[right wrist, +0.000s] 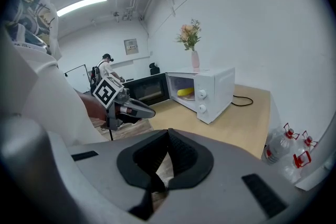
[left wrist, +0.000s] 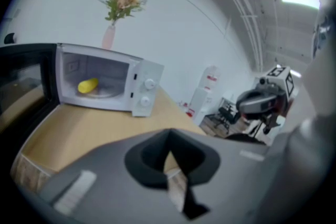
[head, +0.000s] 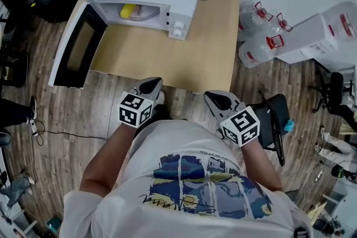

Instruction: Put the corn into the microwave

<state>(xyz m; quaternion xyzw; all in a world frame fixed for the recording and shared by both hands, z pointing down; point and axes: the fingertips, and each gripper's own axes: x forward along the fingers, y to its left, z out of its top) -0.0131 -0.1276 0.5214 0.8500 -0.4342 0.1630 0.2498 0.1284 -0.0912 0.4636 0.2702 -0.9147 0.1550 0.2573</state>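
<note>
A long ceiling light [right wrist: 81, 5] is shining brightly over the room. Both gripper views are bending round at their dark edges, and the left one is looking blurry and soft.

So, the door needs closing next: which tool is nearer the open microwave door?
Left. The left tool is off the table edge, right of the door; the right tool is farther right, beyond it.

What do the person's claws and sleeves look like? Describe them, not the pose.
Both the left claw and right claw are grey tapered shells with black ribbed pads. Each carries a white cube printed with black square markers. The person wears a short-sleeved white T-shirt with a blue-and-yellow print.
</note>
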